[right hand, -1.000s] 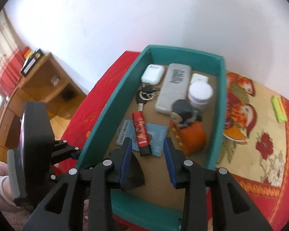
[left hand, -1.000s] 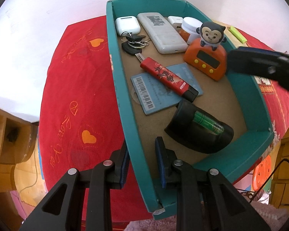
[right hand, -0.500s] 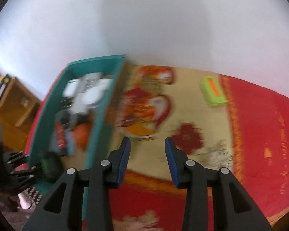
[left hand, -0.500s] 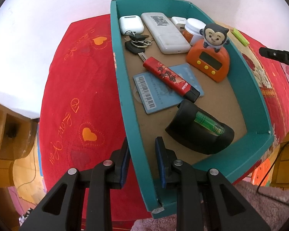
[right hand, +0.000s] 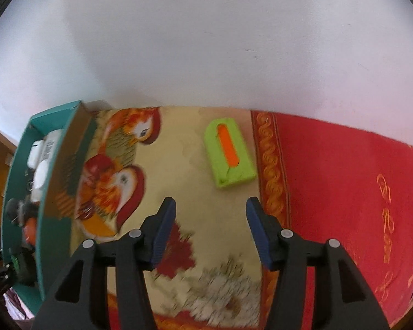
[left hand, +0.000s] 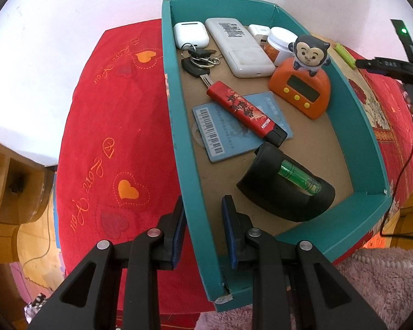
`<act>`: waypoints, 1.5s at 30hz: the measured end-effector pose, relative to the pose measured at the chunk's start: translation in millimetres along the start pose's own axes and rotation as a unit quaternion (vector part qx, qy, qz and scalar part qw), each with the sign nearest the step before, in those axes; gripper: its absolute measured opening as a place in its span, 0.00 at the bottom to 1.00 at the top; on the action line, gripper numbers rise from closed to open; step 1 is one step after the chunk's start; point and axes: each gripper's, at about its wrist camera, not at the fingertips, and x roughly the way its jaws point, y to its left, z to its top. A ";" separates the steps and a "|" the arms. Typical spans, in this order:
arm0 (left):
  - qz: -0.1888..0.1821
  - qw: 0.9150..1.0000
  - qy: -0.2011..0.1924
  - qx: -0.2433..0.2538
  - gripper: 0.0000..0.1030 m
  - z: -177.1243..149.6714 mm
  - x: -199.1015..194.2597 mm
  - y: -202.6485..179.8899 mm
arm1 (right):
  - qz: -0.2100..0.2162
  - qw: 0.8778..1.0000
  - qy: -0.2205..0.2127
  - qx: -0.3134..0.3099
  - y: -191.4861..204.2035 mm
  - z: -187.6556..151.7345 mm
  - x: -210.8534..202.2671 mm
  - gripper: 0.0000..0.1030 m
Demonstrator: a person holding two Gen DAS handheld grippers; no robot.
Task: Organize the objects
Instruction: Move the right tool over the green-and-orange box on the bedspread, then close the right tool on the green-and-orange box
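Now the left gripper (left hand: 202, 220) straddles the near-left wall of the teal cardboard tray (left hand: 176, 126), one blue-padded finger outside and one inside; the outer pad lies against the wall while a sliver of gap shows at the inner one, so I cannot tell whether it truly clamps. Inside the tray lie a white earbud case (left hand: 190, 33), a bunch of black keys (left hand: 198, 62), a white remote-like block (left hand: 239, 47), a white-lidded jar (left hand: 279, 42), an orange clock topped with a monkey figure (left hand: 303, 82), a red patterned lighter-shaped stick (left hand: 245, 110) across a blue barcode card (left hand: 228, 134), and a black curved holder with a green tube (left hand: 286, 189). The tray rests on a red heart-printed cloth (left hand: 104, 143). The right gripper (right hand: 210, 228) hovers released, its jaws spread wide and empty, above the bird-patterned cloth (right hand: 179, 165); a lime-green flat box with an orange slot (right hand: 228, 156) lies just ahead of its fingertips, apart from them, well right of the tray.
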 end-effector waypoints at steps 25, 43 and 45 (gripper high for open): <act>0.011 1.000 -0.006 -0.015 0.24 -17.0 -10.8 -9.5 | 0.004 0.999 0.018 -0.045 -12.1 41.1 50.8 0.52; 0.012 1.000 -0.008 -0.017 0.24 -17.9 -11.6 -9.5 | -0.004 0.999 0.018 -0.037 -28.0 20.3 36.3 0.38; 0.012 1.000 -0.009 -0.017 0.24 -18.2 -12.1 -9.3 | 0.000 0.999 0.014 -0.039 -27.9 13.0 30.5 0.38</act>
